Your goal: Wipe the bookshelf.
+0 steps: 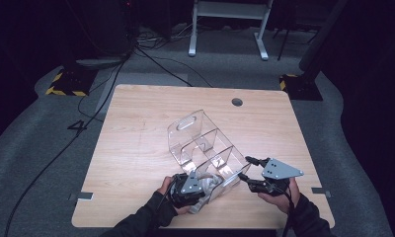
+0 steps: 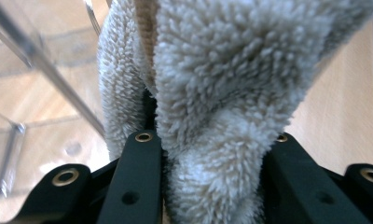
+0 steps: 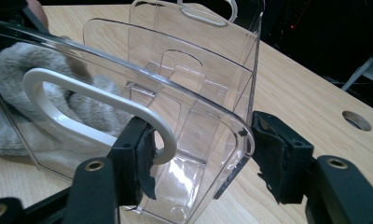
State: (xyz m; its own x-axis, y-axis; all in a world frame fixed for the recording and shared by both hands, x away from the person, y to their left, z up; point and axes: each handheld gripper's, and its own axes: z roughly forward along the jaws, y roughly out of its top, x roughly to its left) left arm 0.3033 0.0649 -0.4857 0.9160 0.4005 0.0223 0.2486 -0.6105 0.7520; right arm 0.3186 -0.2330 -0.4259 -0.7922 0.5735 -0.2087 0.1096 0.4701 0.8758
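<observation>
A clear plastic bin (image 1: 200, 143) with inner dividers lies tipped on the wooden table (image 1: 136, 148). My left gripper (image 1: 205, 190) is at the bin's near end, shut on a fluffy cream cloth (image 1: 211, 178). In the left gripper view the cloth (image 2: 222, 84) bulges up between the two black jaws (image 2: 212, 140), next to a clear bin wall (image 2: 44, 70). My right gripper (image 1: 246, 169) grips the bin's near right corner. In the right gripper view its pads (image 3: 142, 154) press the end wall (image 3: 194, 93) beside the white handle rim (image 3: 82, 98). The cloth (image 3: 17, 70) shows through the plastic.
A round cable hole (image 1: 237, 102) sits near the table's far edge. Bare wood lies to the left and far side of the bin. Beyond the table are cables on grey carpet, a white desk frame (image 1: 225, 29) and dark stands.
</observation>
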